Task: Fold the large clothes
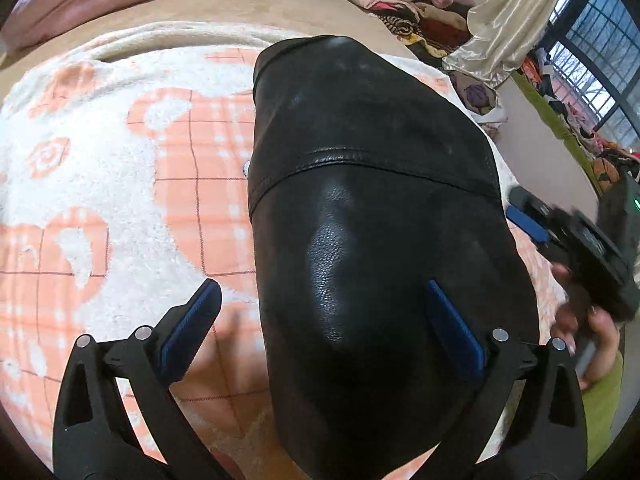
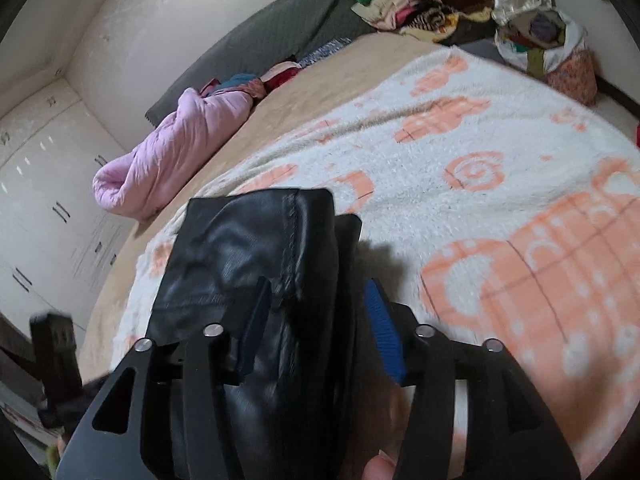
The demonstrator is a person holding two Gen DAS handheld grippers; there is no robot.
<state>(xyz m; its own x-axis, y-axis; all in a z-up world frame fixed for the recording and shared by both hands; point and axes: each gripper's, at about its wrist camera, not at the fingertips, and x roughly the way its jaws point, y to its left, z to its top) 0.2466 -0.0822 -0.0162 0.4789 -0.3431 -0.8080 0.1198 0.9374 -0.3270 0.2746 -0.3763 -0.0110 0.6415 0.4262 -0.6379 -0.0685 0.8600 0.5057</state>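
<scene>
Leather garment (image 1: pixel 372 208), black, lies folded into a long narrow bundle on the bed, over the white-and-orange fleece blanket (image 1: pixel 120 160). We judge it set lengthwise so a last fold across the middle is easy.

Left gripper (image 1: pixel 320 320): jaws spread wide, one blue pad out over the blanket, the other above the leather; neither presses. We read this as a hover over the near end of the bundle, nothing held.

Right gripper (image 2: pixel 316 320): jaws partway apart with the bundle's edge (image 2: pixel 256 264) between them; left pad sits against the leather, right pad stands clear. We take that as no grip, or a grip let go.

Right gripper also shows at the bundle's far side in the left view, blurred.

Clothes pile (image 2: pixel 432 4) sits beyond the bed, pink quilt (image 2: pixel 172 152) along its edge, likely waiting their turn
</scene>
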